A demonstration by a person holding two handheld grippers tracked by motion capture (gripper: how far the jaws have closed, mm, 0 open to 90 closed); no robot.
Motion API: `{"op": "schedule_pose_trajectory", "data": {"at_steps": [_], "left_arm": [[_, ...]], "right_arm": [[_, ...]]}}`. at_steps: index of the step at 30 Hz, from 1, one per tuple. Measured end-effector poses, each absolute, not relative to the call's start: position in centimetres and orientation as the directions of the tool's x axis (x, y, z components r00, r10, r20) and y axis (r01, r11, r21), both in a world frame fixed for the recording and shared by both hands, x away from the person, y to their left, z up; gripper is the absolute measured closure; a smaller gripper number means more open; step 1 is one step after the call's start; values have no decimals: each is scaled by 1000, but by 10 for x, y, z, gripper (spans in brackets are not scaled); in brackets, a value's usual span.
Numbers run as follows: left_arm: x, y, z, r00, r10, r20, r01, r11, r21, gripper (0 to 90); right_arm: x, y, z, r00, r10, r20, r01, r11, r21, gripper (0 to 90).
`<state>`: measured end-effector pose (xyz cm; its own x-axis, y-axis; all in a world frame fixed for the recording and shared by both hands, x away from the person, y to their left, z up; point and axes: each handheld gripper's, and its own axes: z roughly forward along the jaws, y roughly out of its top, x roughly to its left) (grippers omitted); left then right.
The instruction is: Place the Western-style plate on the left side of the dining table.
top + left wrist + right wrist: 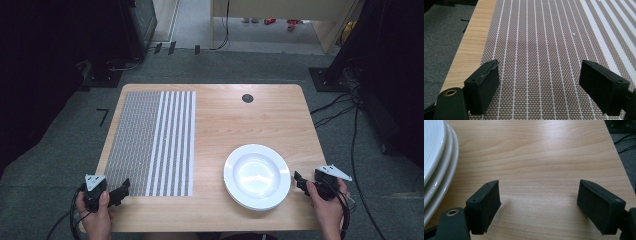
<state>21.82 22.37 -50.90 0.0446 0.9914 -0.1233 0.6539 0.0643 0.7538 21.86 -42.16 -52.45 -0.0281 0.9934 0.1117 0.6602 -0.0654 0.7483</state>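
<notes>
From the high view, the left hand-held gripper [121, 190] rests at the near left corner of the desk [225, 115], and its jaws point onto the near edge of a woven striped placemat [152, 142]. The right hand-held gripper [299, 181] sits at the near right edge of the desk. A stack of white plates [257, 176] lies just beside it, on the side toward the other gripper, and does not touch it.

In the left gripper view, the left hand-held gripper [539, 87] has its two black jaws spread wide, with nothing between them. The placemat [544, 45] lies under the jaws and ahead of them, and a strip of bare desk [469, 47] runs along the left jaw.

In the right gripper view, the right hand-held gripper [537, 207] is also spread wide and holds nothing. Bare wood of the desk [536, 157] lies between the jaws and ahead. The rims of the plates [439, 167] are stacked beyond the left jaw, close to it but apart.
</notes>
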Motion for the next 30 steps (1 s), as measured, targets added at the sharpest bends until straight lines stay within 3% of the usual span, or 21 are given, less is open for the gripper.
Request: {"op": "schedule_pose_trajectory", "data": {"at_steps": [8,16,30], "left_arm": [[221,212,-501,61,983,-175,639,96,763,109],[224,191,-497,108,978,-180,636,72,769,109],[232,146,-490,216,959,-184,635,5,772,109]], "right_arm": [[221,-414,-525,-13,999,31,681,-14,732,143],[218,-417,-523,7,996,92,662,-73,746,157],[208,-408,-506,22,998,62,586,-63,808,173]]}}
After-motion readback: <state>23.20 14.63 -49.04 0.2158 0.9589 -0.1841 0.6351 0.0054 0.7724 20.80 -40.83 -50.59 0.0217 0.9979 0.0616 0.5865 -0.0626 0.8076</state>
